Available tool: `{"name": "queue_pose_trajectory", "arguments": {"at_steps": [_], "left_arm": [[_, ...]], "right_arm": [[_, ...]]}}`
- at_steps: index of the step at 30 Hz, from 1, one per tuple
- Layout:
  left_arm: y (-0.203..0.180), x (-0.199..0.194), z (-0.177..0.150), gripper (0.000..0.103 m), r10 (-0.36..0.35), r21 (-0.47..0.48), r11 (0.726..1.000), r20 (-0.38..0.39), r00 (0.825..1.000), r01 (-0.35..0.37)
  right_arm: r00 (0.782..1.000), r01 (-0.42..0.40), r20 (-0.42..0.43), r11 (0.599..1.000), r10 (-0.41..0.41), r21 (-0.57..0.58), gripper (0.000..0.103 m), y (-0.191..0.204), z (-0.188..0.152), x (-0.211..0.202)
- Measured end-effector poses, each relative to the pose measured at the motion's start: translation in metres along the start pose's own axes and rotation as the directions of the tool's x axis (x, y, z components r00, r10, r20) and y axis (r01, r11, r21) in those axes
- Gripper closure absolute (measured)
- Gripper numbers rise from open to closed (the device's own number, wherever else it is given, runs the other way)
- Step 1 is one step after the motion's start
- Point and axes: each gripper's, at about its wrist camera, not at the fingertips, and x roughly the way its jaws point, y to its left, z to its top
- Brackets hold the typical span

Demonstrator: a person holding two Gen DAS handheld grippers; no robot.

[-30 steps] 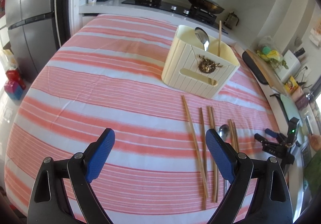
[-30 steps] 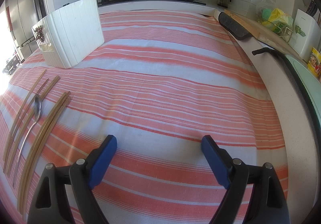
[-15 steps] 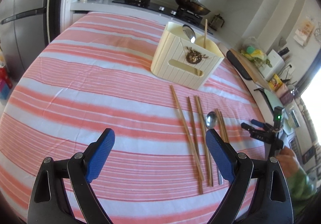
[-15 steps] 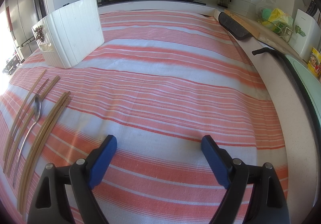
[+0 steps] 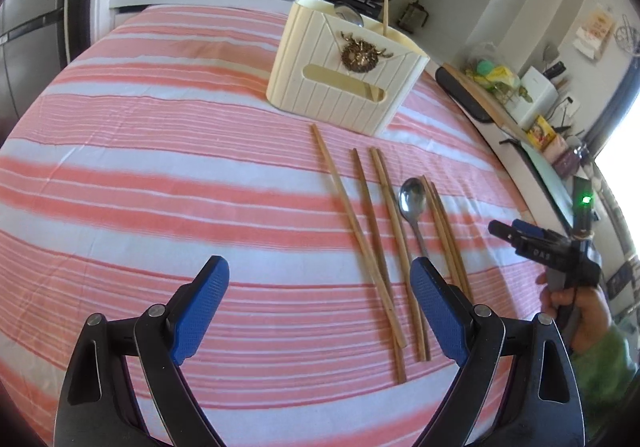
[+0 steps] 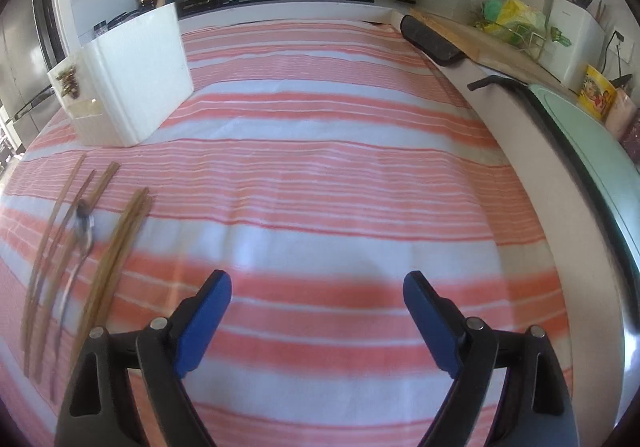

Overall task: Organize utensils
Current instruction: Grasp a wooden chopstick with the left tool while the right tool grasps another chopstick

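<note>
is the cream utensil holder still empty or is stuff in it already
Not empty. The cream ribbed plastic utensil holder stands upright with a metal spoon bowl and one wooden chopstick sticking out of its top.

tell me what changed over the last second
The left gripper dropped closer to the chopsticks and spoon. Right gripper shifted slightly. Both stay open, holding nothing. The utensils and cream holder stayed put.

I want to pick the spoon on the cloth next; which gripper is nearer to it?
Left. The left gripper hangs open just before the spoon, its handle by the right finger. The right gripper is off to the spoon's right.
</note>
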Motion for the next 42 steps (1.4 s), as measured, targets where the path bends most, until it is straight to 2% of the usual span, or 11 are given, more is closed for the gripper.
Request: {"name": "queue_pose_trajectory", "arguments": {"at_steps": [3,7,12,16,23,27,29,32,35,39,42], "left_arm": [[-0.011,0.018,0.010,0.010,0.031,0.027,0.999,-0.005,1.000,-0.030],[-0.024,0.040,0.015,0.010,0.079,0.083,0.993,-0.005,0.997,-0.078],[-0.024,0.064,0.010,0.010,0.162,0.119,0.981,-0.042,0.986,-0.157],[-0.025,0.069,0.005,0.010,0.222,0.172,0.962,-0.042,0.974,-0.212],[-0.009,0.059,0.002,0.008,0.245,0.200,0.953,-0.057,0.968,-0.229],[0.000,0.056,0.008,0.008,0.232,0.217,0.954,-0.098,0.968,-0.207],[-0.002,0.057,0.014,0.008,0.211,0.244,0.953,-0.120,0.970,-0.177],[-0.010,0.067,0.027,0.008,0.186,0.301,0.944,-0.153,0.971,-0.134],[-0.017,0.085,0.040,0.014,0.206,0.358,0.925,-0.182,0.961,-0.131],[-0.024,0.103,0.061,0.024,0.182,0.370,0.924,-0.219,0.959,-0.091],[-0.028,0.119,0.076,0.032,0.178,0.373,0.924,-0.231,0.957,-0.082]], "right_arm": [[0.997,-0.074,0.011,0.997,0.074,0.004,0.013,0.031,-0.004,-0.013],[0.995,-0.098,0.008,0.995,0.098,-0.011,0.013,0.060,0.000,-0.010],[0.999,-0.012,-0.045,0.997,0.009,-0.070,0.015,0.077,-0.005,0.010],[0.999,-0.002,-0.040,0.997,-0.001,-0.077,0.015,0.072,-0.007,0.007],[0.998,-0.010,-0.062,0.991,0.001,-0.137,0.015,0.079,-0.021,0.003],[0.998,-0.026,-0.066,0.985,0.015,-0.171,0.025,0.084,-0.023,-0.002],[0.996,-0.040,-0.090,0.984,0.024,-0.174,0.026,0.084,-0.021,-0.001],[0.992,-0.067,-0.120,0.979,0.045,-0.191,0.041,0.086,-0.013,0.001],[0.984,-0.110,-0.157,0.979,0.083,-0.173,0.066,0.083,0.000,0.008],[0.978,-0.133,-0.183,0.976,0.102,-0.170,0.075,0.086,0.017,0.021],[0.976,-0.139,-0.189,0.976,0.107,-0.167,0.076,0.093,0.033,0.034]]}}
